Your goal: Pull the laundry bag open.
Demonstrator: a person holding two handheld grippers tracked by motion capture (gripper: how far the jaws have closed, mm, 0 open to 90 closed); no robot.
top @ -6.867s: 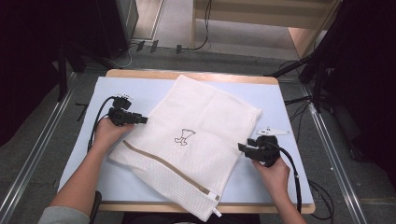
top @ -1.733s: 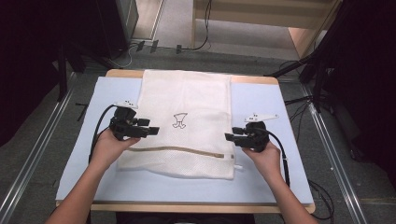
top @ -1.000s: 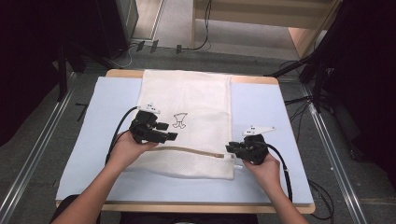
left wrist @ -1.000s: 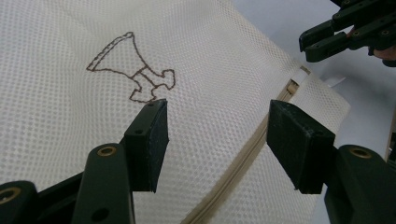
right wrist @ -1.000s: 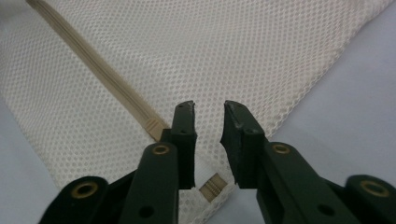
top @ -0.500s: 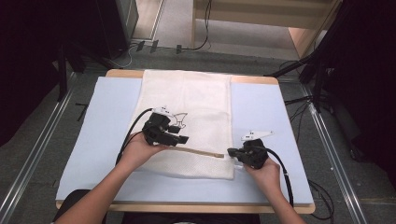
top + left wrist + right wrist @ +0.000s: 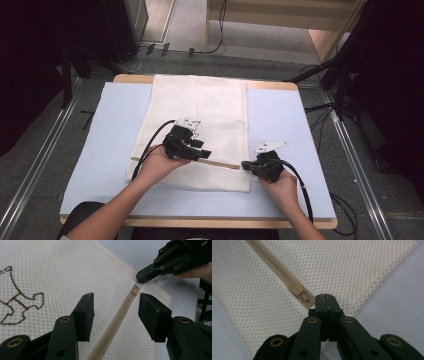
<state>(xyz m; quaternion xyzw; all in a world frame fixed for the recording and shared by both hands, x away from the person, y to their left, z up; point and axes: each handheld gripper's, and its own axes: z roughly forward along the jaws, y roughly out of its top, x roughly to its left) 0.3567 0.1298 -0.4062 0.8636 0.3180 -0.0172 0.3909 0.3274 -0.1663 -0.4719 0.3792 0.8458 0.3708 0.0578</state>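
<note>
A white mesh bag (image 7: 200, 102) lies flat on the pale blue mat (image 7: 115, 115), its beige zipper (image 7: 222, 163) running across near the front. My left gripper (image 7: 202, 149) hovers over the bag's middle. In the left gripper view its jaws have just been closing and straddle the zipper (image 7: 120, 317) without pressing it. My right gripper (image 7: 245, 165) is shut on the bag's edge at the zipper's right end, just beyond the slider (image 7: 295, 287). The left gripper view also shows the right gripper's tip (image 7: 142, 277) pinching there.
A brown stitched figure (image 7: 17, 300) marks the bag left of the zipper. The mat covers a wooden table (image 7: 200, 222). Metal rails (image 7: 35, 165) run along both sides, and cables (image 7: 320, 107) lie on the floor to the right.
My left gripper has slid right along the zipper toward the right gripper, and its jaws have narrowed. The right hand has held its place at the zipper's end.
</note>
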